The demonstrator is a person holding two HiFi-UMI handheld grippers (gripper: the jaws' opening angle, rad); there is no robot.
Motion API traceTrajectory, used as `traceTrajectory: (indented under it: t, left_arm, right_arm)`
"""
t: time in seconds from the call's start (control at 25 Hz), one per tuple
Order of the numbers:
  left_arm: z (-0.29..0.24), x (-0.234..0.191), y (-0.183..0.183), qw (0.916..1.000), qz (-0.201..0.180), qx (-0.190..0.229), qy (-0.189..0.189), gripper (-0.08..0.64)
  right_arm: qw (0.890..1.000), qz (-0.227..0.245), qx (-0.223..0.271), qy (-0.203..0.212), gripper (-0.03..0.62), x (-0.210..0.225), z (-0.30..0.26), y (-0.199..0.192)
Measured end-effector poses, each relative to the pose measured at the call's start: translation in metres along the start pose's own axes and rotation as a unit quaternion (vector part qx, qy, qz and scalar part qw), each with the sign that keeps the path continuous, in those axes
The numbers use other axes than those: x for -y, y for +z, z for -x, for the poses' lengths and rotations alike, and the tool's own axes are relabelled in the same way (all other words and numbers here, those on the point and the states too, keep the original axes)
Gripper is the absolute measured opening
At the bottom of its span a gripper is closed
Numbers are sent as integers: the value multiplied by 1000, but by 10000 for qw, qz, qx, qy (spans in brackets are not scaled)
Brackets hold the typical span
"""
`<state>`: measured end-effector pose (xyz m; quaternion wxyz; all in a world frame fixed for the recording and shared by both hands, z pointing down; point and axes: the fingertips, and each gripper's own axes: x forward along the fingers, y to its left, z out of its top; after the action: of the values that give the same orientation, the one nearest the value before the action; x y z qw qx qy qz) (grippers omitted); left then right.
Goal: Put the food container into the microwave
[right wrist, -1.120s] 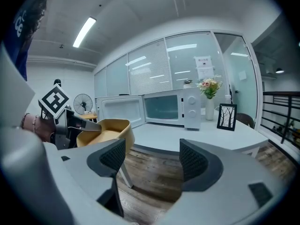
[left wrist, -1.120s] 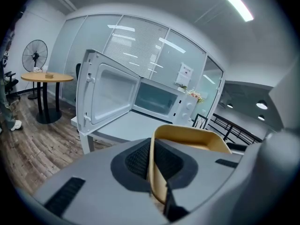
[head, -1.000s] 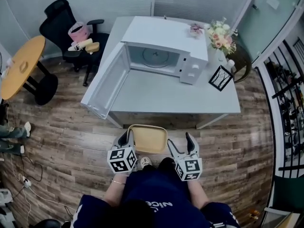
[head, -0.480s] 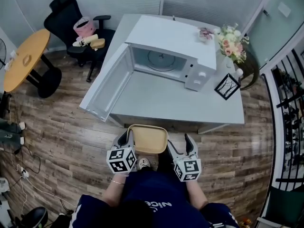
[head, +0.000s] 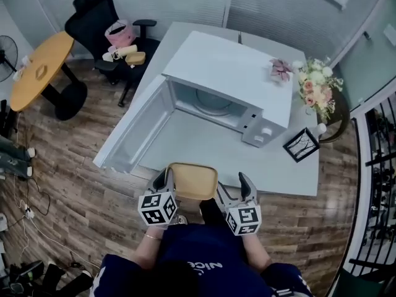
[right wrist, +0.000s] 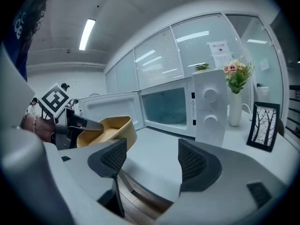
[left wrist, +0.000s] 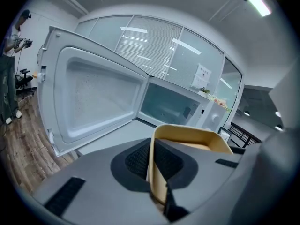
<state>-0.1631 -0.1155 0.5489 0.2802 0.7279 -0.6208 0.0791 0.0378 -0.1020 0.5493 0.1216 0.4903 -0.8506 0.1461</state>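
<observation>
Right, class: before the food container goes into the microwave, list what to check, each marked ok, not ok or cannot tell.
1. Microwave door swung open: ok.
2. Microwave cavity free of items: ok.
3. Left gripper shut on food container wall: ok.
4. Right gripper gripping too: not ok, jaws apart, empty.
5. Table in front of the microwave bare: ok.
</observation>
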Motion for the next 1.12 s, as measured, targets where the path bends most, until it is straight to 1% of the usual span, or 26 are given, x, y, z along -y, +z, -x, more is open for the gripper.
traceTrajectory:
  t: [0.2,0.36,0.6,0.68,0.88,1.12]
  left_arm:
    - [-32,8,21,9996,37,127,240,12]
    - [-47,11,29,9985,118,181,503,12]
    - [-64,14,38,9964,264,293,757,12]
    - [-70,14,42,9959,277,318,801,12]
    - [-82,15,52,9963,176,263,799,12]
    - [-100,2,68,9952,214,220,931,12]
  right_arm:
    - [9996,68,-57,268,337,29,-30,12]
    - [9987,119,-77,483,337,47,-49,22]
    - [9964,215,-183,804,337,60,-65,26]
    - [9961,197,-227,832,337,64,-68,24]
    - [9962,99,-361,791,337,70,-71,16]
    - [9970,71,-416,643,337,66,-79,17]
